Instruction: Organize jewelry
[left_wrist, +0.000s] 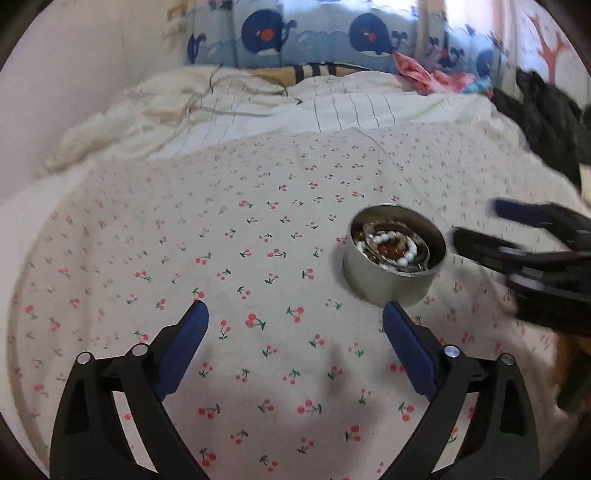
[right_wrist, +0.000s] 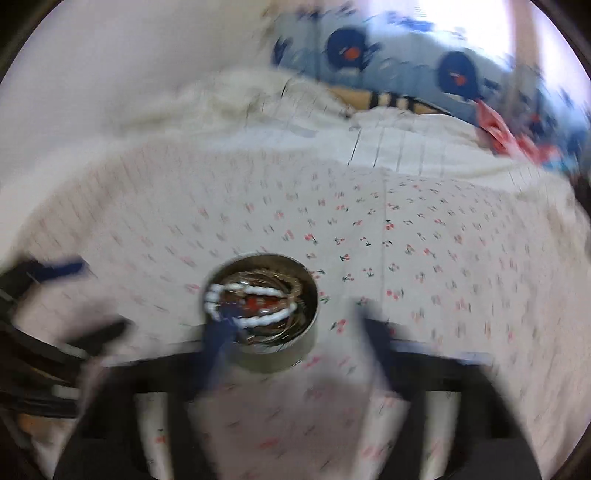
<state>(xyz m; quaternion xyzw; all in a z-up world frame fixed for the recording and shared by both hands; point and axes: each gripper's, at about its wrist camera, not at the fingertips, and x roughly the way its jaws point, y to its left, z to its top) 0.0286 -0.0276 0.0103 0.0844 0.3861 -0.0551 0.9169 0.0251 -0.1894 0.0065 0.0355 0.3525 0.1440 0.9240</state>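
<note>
Left wrist view: the left gripper (left_wrist: 293, 314) has its blue-padded fingers (left_wrist: 186, 347) spread wide over the cherry-print sheet (left_wrist: 221, 229), pinching nothing. Just beyond stands a small round metal tin (left_wrist: 388, 286) holding a white bead bracelet (left_wrist: 397, 249) coiled around brownish pieces. The right gripper (right_wrist: 291, 328), blurred, has its fingers apart beside the tin. Whale-print pillows (left_wrist: 314, 33) lie farthest.

Cherry-print bedsheet (left_wrist: 258, 229), whale-pattern curtain (left_wrist: 317, 33), bright window behind.
</note>
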